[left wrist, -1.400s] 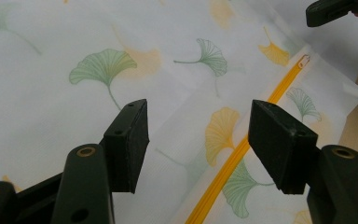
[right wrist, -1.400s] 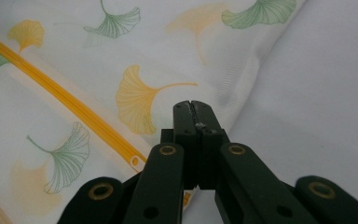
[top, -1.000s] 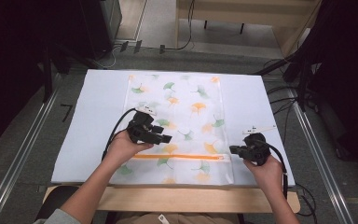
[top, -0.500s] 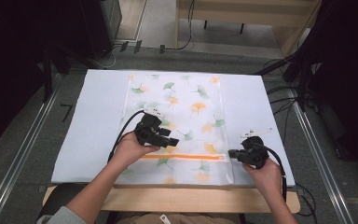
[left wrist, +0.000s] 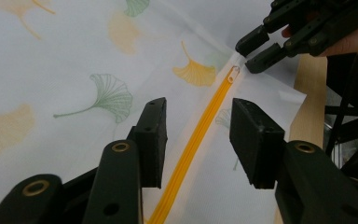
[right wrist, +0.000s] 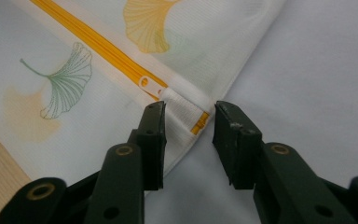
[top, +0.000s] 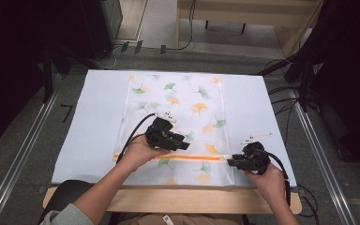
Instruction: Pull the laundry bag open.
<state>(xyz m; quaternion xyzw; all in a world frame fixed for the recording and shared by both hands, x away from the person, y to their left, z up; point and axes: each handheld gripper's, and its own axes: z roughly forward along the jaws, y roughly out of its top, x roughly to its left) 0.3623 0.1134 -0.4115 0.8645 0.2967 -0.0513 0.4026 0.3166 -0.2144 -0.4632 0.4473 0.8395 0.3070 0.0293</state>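
Observation:
A white mesh bag (top: 178,103) printed with ginkgo leaves lies flat on a pale mat (top: 93,126), its orange zipper (top: 201,158) running across near the front. My left gripper (top: 182,143) hovers open over the zipper's middle; in the left gripper view its jaws (left wrist: 198,135) straddle the zipper (left wrist: 209,112). My right gripper (top: 231,162) is open at the zipper's right end. In the right gripper view its jaws (right wrist: 189,126) stand either side of the white end tab (right wrist: 182,109), just past the zipper pull (right wrist: 148,84).
The mat covers most of the table; a wooden edge (top: 178,199) runs along the front. Metal rails (top: 23,154) flank both sides. Cables (top: 286,103) lie on the floor at right and behind. The person's forearms come in from the bottom.
My left gripper has moved right along the zipper toward the bag's middle. My right gripper has stayed at the zipper's right end.

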